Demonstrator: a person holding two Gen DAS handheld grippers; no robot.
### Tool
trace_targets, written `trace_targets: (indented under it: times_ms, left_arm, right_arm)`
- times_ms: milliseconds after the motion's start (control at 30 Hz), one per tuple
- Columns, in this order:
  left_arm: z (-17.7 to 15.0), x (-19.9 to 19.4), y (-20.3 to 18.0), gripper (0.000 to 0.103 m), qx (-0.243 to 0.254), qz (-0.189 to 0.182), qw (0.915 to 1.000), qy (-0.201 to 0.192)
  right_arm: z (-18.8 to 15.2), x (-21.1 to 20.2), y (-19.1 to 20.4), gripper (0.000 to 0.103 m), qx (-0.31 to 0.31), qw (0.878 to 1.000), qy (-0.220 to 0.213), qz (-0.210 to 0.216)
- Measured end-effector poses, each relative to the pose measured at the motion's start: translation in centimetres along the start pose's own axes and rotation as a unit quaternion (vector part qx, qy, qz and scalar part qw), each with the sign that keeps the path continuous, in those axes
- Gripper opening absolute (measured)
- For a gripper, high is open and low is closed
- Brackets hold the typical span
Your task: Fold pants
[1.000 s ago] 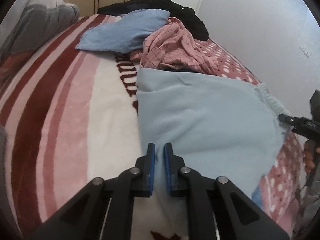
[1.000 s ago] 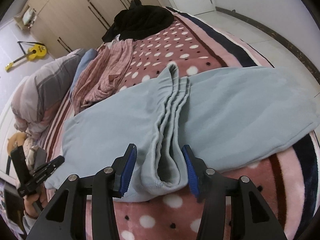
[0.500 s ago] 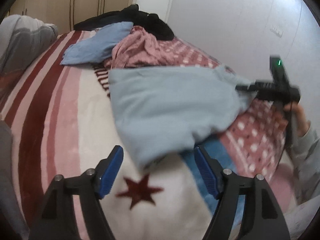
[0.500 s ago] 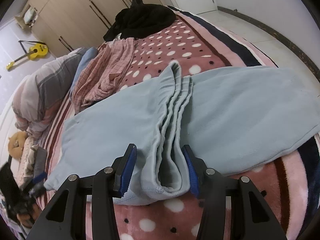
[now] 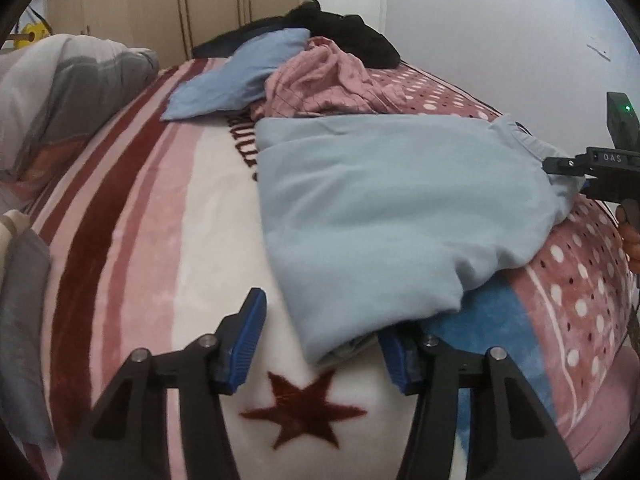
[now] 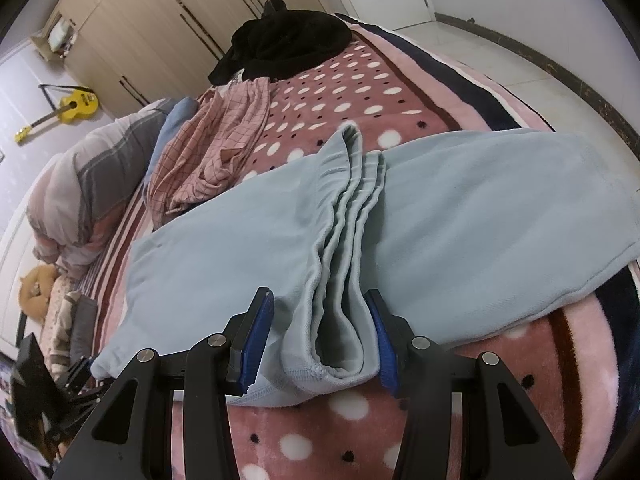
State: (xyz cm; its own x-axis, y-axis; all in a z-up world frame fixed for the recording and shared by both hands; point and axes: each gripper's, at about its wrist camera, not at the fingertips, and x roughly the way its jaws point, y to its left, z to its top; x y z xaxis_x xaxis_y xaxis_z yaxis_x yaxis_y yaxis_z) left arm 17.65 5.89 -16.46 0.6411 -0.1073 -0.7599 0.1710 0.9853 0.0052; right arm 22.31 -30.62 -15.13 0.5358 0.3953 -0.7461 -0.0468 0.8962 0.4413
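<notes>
Light blue pants (image 5: 384,200) lie spread across the bed, partly folded. In the left wrist view my left gripper (image 5: 324,340) is open, its jaws on either side of the pants' near corner, gripping nothing. In the right wrist view my right gripper (image 6: 318,340) is open, with the bunched elastic waistband (image 6: 344,264) lying between its jaws. The rest of the pants (image 6: 480,216) stretch away on both sides of that band. The right gripper also shows at the right edge of the left wrist view (image 5: 592,176), at the waistband end.
A pink checked garment (image 5: 320,80), a blue garment (image 5: 240,72) and a black garment (image 5: 344,36) are piled at the far end of the bed. A grey striped duvet (image 5: 60,96) lies on the left. Wardrobes (image 6: 160,32) and a yellow ukulele (image 6: 76,104) stand behind.
My left gripper has opened, let go of the pants and drawn back to their near corner. My right gripper has stayed open around the waistband.
</notes>
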Motion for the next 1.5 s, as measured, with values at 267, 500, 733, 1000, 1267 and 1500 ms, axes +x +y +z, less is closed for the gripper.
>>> trace_targets:
  times_ms: [267, 500, 733, 1000, 1267, 1500]
  left_arm:
    - [0.8, 1.7, -1.6, 0.044, 0.001, 0.033, 0.9992, -0.021]
    - [1.2, 0.2, 0.4, 0.015, -0.053, 0.052, 0.9948, -0.069]
    - [0.2, -1.3, 2.7, 0.012, -0.110, 0.039, 0.9875, -0.106]
    - [-1.6, -0.8, 5.3, 0.020, -0.176, 0.051, 0.9777, -0.102]
    - [-2.5, -0.6, 6.0, 0.048, -0.176, 0.054, 0.9805, -0.068]
    - [-2.3, -4.6, 5.6, 0.076, -0.127, 0.046, 0.9879, -0.076]
  right_arm:
    - [0.0, 0.0, 0.0, 0.043, 0.003, 1.000, -0.001, 0.001]
    - [0.0, 0.0, 0.1, 0.043, 0.004, 1.000, -0.002, 0.000]
    - [0.4, 1.0, 1.5, 0.012, -0.009, 1.000, -0.013, -0.004]
    - [1.2, 1.4, 4.0, 0.011, -0.023, 0.999, -0.017, 0.044]
    - [0.5, 3.3, 3.3, 0.013, -0.009, 0.999, 0.017, 0.029]
    - [0.2, -0.5, 1.0, 0.057, 0.010, 1.000, -0.011, 0.025]
